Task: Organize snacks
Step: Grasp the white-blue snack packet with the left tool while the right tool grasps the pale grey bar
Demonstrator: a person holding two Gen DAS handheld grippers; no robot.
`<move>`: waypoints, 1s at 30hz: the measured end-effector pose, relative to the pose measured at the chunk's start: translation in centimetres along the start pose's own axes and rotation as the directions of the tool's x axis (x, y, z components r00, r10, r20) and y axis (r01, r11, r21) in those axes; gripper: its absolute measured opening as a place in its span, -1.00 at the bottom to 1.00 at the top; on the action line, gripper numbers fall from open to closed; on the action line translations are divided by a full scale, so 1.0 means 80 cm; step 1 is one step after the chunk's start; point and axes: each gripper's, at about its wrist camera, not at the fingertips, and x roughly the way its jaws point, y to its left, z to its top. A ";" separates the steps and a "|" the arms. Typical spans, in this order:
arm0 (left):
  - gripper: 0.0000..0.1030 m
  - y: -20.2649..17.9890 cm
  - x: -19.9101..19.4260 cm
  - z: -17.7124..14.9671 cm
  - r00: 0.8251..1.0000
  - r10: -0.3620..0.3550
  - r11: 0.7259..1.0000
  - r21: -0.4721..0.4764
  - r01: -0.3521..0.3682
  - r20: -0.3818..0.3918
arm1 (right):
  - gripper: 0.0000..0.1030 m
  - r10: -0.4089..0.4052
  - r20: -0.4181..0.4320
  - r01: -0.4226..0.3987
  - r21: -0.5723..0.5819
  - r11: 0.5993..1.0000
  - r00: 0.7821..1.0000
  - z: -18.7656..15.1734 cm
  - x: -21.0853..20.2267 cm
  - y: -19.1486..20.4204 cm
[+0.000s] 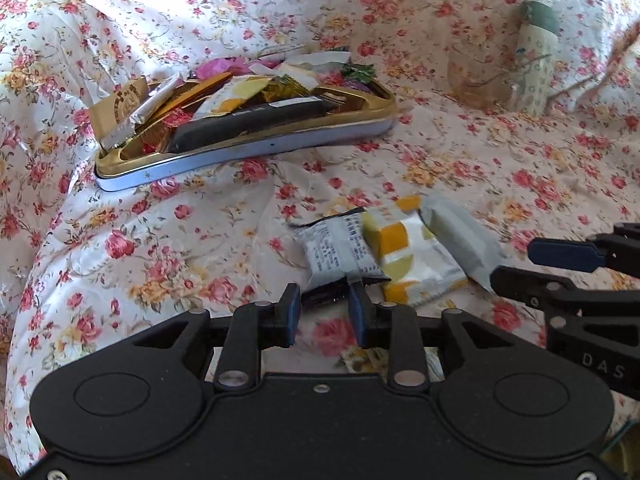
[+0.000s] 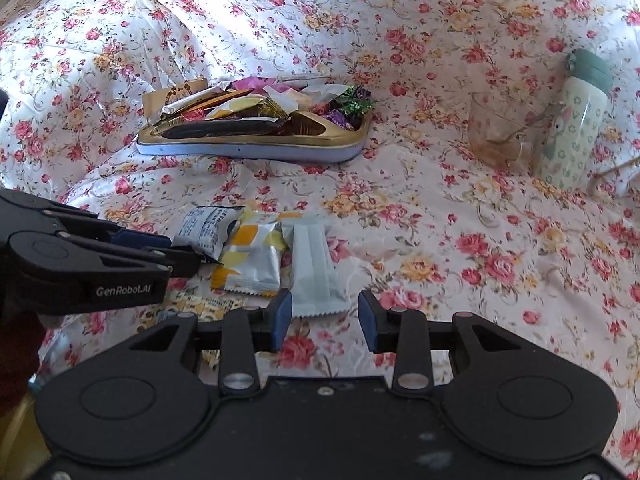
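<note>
Three snack packets lie side by side on the floral cloth: a grey printed one (image 1: 340,252) (image 2: 204,232), a yellow-and-white one (image 1: 412,256) (image 2: 252,256) and a pale grey one (image 1: 460,236) (image 2: 314,268). My left gripper (image 1: 324,308) (image 2: 188,254) is low over the cloth and open, with the near dark end of the grey printed packet between its tips. My right gripper (image 2: 325,312) (image 1: 512,262) stands open at the near end of the pale packet, holding nothing. Farther back sits a gold-rimmed tin tray (image 1: 240,152) (image 2: 248,152) heaped with wrapped snacks.
A glass cup (image 1: 476,80) (image 2: 496,132) and a patterned bottle with a green lid (image 1: 536,68) (image 2: 576,128) stand at the back right. Another yellow-patterned packet (image 1: 360,360) (image 2: 200,304) lies beneath my left gripper. The cloth is rumpled and rises at the back left.
</note>
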 end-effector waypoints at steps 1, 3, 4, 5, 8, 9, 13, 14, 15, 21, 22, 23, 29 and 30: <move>-0.24 0.003 0.003 0.002 1.000 0.007 1.000 -0.008 -0.007 0.000 | -0.26 0.001 0.002 -0.001 0.000 1.000 1.000 0.001 0.002 0.001; -0.21 0.009 0.009 0.004 1.000 0.018 1.000 -0.021 -0.017 0.013 | -0.25 -0.005 0.006 0.005 -0.002 1.000 1.000 0.003 0.006 0.003; -0.19 0.010 0.012 0.006 1.000 0.023 1.000 -0.020 -0.023 0.020 | -0.25 -0.006 0.007 0.006 -0.005 1.000 1.000 0.004 0.008 0.004; -0.14 0.011 0.014 0.007 0.999 0.033 0.999 -0.015 -0.032 0.026 | -0.25 -0.007 0.008 0.007 -0.008 1.000 1.000 0.005 0.011 0.005; -0.11 0.012 0.019 0.008 0.998 0.036 0.999 0.003 -0.036 0.046 | -0.24 -0.009 0.015 0.009 -0.015 1.000 1.000 0.007 0.016 0.007; -0.09 0.012 0.020 0.007 0.998 0.037 0.999 0.010 -0.038 0.056 | -0.24 -0.010 0.015 0.011 -0.017 1.000 1.000 0.008 0.019 0.008; 0.04 0.005 0.023 0.003 0.993 0.072 0.996 0.054 -0.078 0.095 | -0.24 -0.019 0.022 0.020 -0.037 0.999 1.000 0.010 0.029 0.012; 0.08 0.005 0.023 0.003 0.992 0.080 0.995 0.051 -0.085 0.097 | -0.24 -0.022 0.024 0.023 -0.042 0.999 0.999 0.010 0.032 0.012; 0.08 0.008 0.024 0.004 0.993 0.071 0.996 0.039 -0.075 0.092 | -0.24 -0.023 0.026 0.025 -0.045 0.999 0.999 0.010 0.035 0.012; 0.11 0.018 0.025 0.005 0.996 0.036 0.999 0.026 -0.038 0.085 | -0.18 -0.043 0.058 0.046 -0.042 0.998 0.997 0.010 0.049 0.007; 0.12 0.017 0.025 0.006 0.996 0.036 0.999 0.026 -0.038 0.084 | -0.18 -0.051 0.064 0.054 -0.049 0.997 0.997 0.010 0.051 0.007; 0.12 0.017 0.025 0.006 0.996 0.036 0.999 0.025 -0.038 0.084 | -0.17 -0.058 0.073 0.062 -0.055 0.997 0.996 0.010 0.053 0.005; 0.12 0.018 0.025 0.004 0.995 0.036 0.999 0.027 -0.038 0.090 | 0.03 -0.060 0.101 0.067 -0.062 0.996 0.993 0.015 0.064 -0.011; 0.12 0.018 0.025 0.005 0.995 0.036 0.999 0.027 -0.038 0.089 | 0.04 -0.051 0.100 0.056 -0.050 0.997 0.994 0.017 0.066 -0.015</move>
